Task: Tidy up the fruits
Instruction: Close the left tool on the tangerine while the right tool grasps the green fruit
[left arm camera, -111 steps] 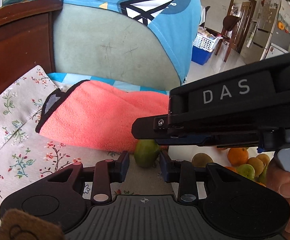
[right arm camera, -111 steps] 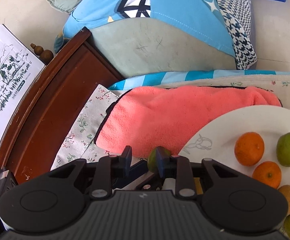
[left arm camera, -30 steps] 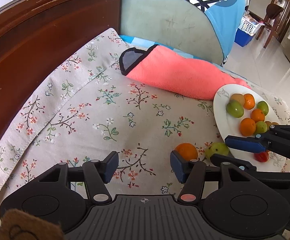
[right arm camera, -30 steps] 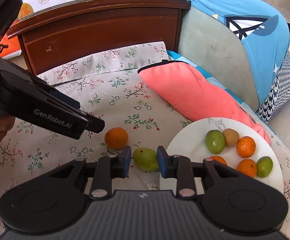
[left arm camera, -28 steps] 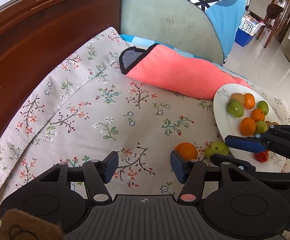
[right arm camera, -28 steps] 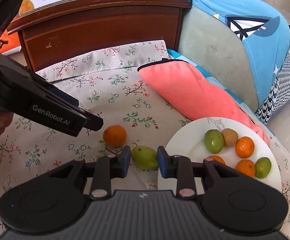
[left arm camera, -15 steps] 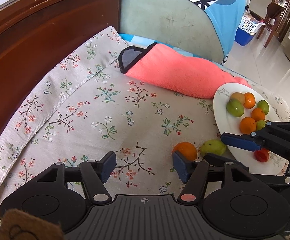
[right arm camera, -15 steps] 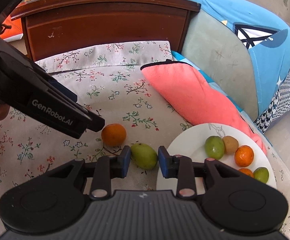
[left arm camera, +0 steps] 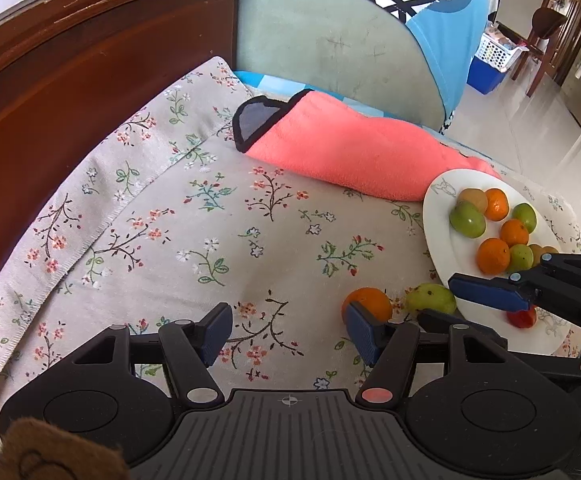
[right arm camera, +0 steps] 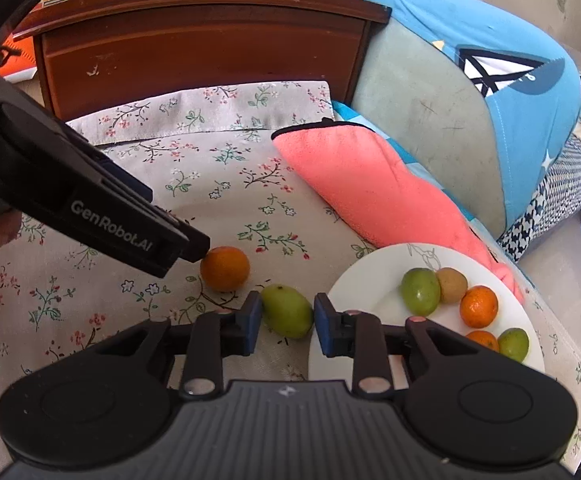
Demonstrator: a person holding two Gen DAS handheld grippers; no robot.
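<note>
A green mango (right arm camera: 286, 312) lies on the floral cloth. My right gripper (right arm camera: 286, 322) is closing on it, with both blue pads against its sides. Just to its left sits a lone orange (right arm camera: 224, 268). In the left wrist view that orange (left arm camera: 366, 302) rests just past the right fingertip of my left gripper (left arm camera: 288, 320), which is open with only cloth between its fingers. The white plate (right arm camera: 370, 276) to the right holds several oranges and green fruits, a brown kiwi and a red fruit (left arm camera: 522, 318). The left gripper's fingers (right arm camera: 170, 236) reach in from the left.
A coral towel (left arm camera: 350, 152) lies rolled behind the fruit. A dark wooden headboard (left arm camera: 90, 60) bounds the far left. A green and blue cushion (left arm camera: 330, 40) stands behind the towel. Past the plate (left arm camera: 442, 216) the cloth ends and tiled floor (left arm camera: 550, 140) begins.
Both grippers have drawn back from the towel since the oldest frames. Over the last second the left jaws spread slightly. The mango stays between the right pads.
</note>
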